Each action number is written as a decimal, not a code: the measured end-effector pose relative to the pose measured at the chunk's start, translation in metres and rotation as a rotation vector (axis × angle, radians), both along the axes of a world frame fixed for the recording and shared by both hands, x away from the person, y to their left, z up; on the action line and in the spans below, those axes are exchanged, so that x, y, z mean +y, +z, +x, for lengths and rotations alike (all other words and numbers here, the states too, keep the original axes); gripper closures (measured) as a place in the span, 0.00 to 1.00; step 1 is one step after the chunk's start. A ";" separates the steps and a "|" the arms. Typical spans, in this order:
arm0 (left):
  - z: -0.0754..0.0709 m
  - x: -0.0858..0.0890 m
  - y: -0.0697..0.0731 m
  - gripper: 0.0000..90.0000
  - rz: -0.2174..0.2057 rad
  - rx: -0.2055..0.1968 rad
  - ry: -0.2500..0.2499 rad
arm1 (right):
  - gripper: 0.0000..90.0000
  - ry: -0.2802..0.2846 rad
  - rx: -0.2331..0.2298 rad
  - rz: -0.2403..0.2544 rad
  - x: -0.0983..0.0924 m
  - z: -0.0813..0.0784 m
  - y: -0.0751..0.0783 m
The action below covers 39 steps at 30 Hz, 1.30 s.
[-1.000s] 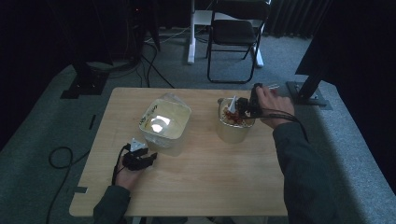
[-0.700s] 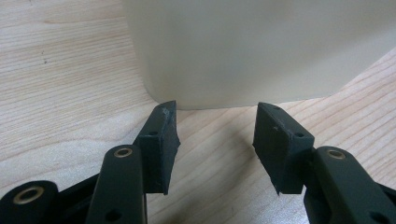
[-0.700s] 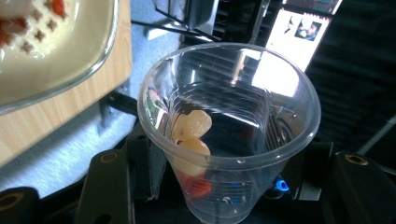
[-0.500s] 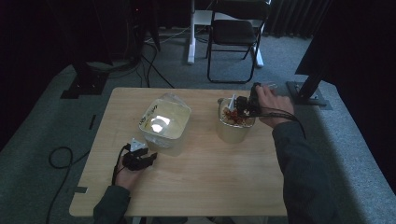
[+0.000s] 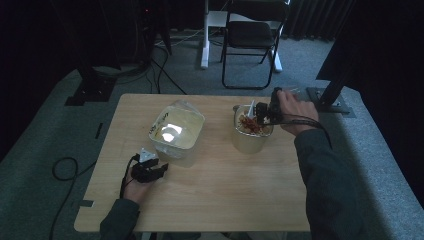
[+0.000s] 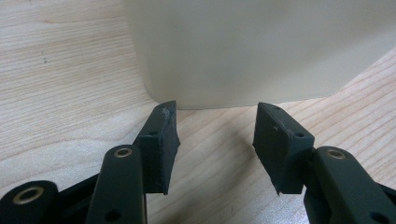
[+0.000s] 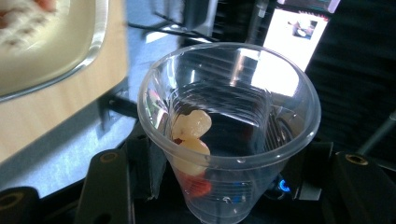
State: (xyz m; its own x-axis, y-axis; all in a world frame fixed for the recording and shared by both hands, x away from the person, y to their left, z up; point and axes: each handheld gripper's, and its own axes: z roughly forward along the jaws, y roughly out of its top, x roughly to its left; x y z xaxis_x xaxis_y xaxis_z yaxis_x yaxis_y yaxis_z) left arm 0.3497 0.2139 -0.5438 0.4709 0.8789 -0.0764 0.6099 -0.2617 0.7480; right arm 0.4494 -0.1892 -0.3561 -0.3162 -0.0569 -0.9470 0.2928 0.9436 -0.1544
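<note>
Your right gripper (image 5: 264,112) is clamped on a clear plastic cup (image 7: 229,126), its black jaws pressing the cup's sides; in the right gripper view a few pale pieces and something red cling inside the cup near its bottom. From above, you hold that cup tipped at the far right rim of the tub (image 5: 252,134), which stands on the table (image 5: 215,200) and shows reddish-brown and pale bits at the top. Your left gripper (image 5: 150,170) rests low on the table near its front left, jaws spread with nothing between them; in the left gripper view its pads stop just short of the pale wall of the container (image 6: 261,46). That container (image 5: 176,131) stands left of the tub, well apart from it, with a crinkled clear cover; dark lettering runs along its left rim, too small to read. No other writing is legible. Beyond the table stand a folding chair (image 5: 250,40) and a dark stand base (image 5: 92,92), and a cable (image 5: 65,170) loops on the carpet at left.
</note>
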 end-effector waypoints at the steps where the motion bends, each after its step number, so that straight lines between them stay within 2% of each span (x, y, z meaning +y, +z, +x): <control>1: 0.000 0.000 0.000 0.56 0.002 -0.001 0.000 | 0.45 0.005 0.026 -0.030 0.001 -0.001 -0.001; 2: 0.000 0.000 0.000 0.56 0.000 0.000 0.000 | 0.45 0.012 0.032 -0.101 0.002 -0.003 -0.007; 3: 0.000 0.000 0.000 0.56 -0.002 0.001 0.000 | 0.45 0.009 0.020 -0.078 0.002 -0.002 -0.006; 4: 0.000 0.000 0.000 0.56 -0.003 0.001 0.001 | 0.45 0.006 0.019 -0.021 0.001 -0.001 -0.002; 5: 0.000 0.000 0.000 0.56 0.000 0.000 0.001 | 0.45 0.005 0.035 -0.064 0.002 -0.002 -0.006; 6: 0.000 0.000 0.000 0.56 0.001 0.000 0.000 | 0.45 0.009 0.030 -0.095 0.000 -0.002 -0.009; 7: 0.000 0.000 0.000 0.56 0.000 0.001 0.000 | 0.45 -0.010 0.005 -0.017 -0.001 0.001 -0.002; 8: 0.000 0.000 0.000 0.56 -0.001 0.000 0.001 | 0.45 -0.003 0.020 -0.021 0.000 0.000 -0.002; 9: 0.000 0.000 0.000 0.56 -0.001 0.000 0.001 | 0.45 0.011 0.030 -0.102 0.000 -0.002 -0.009; 11: 0.000 0.000 0.000 0.56 -0.007 0.002 0.001 | 0.46 -0.007 0.014 -0.023 -0.001 0.000 -0.003; 12: 0.000 0.000 0.000 0.56 -0.004 0.001 0.001 | 0.46 0.003 0.033 -0.091 0.000 -0.002 -0.009; 13: 0.000 0.000 0.000 0.56 -0.001 0.001 0.000 | 0.46 0.000 0.025 -0.096 -0.002 -0.001 -0.010; 14: 0.000 0.000 0.000 0.56 -0.001 0.000 0.001 | 0.46 -0.020 0.010 -0.003 -0.004 0.001 -0.003; 15: 0.000 0.000 0.000 0.56 -0.001 -0.001 0.001 | 0.46 -0.011 0.020 -0.021 -0.003 0.000 -0.004; 16: 0.000 0.000 0.000 0.56 -0.003 0.000 0.001 | 0.45 -0.004 0.035 -0.083 -0.003 -0.002 -0.010; 17: 0.000 0.000 0.000 0.56 -0.006 0.002 0.001 | 0.45 -0.011 0.041 -0.068 -0.003 -0.001 -0.011; 20: 0.000 0.000 0.000 0.56 0.001 -0.001 0.000 | 0.45 -0.012 0.046 0.012 -0.005 -0.001 -0.010; 24: -0.001 0.000 0.000 0.55 -0.002 0.000 0.000 | 0.44 -0.008 0.040 0.157 -0.005 -0.001 -0.005; 28: 0.000 0.000 0.000 0.56 -0.006 0.001 0.000 | 0.43 -0.013 0.056 0.410 -0.010 0.000 0.011; 31: 0.000 -0.001 0.000 0.55 -0.001 0.000 -0.001 | 0.43 -0.016 0.061 0.507 -0.012 0.000 0.016; 32: 0.000 -0.001 0.000 0.55 0.000 0.000 -0.001 | 0.43 -0.016 0.067 0.533 -0.014 0.000 0.018; 34: 0.000 -0.001 0.000 0.55 0.000 0.000 -0.002 | 0.43 -0.015 0.068 0.555 -0.014 0.000 0.018; 39: 0.000 -0.001 0.000 0.56 -0.001 0.000 -0.001 | 0.42 -0.011 0.073 0.590 -0.013 0.000 0.018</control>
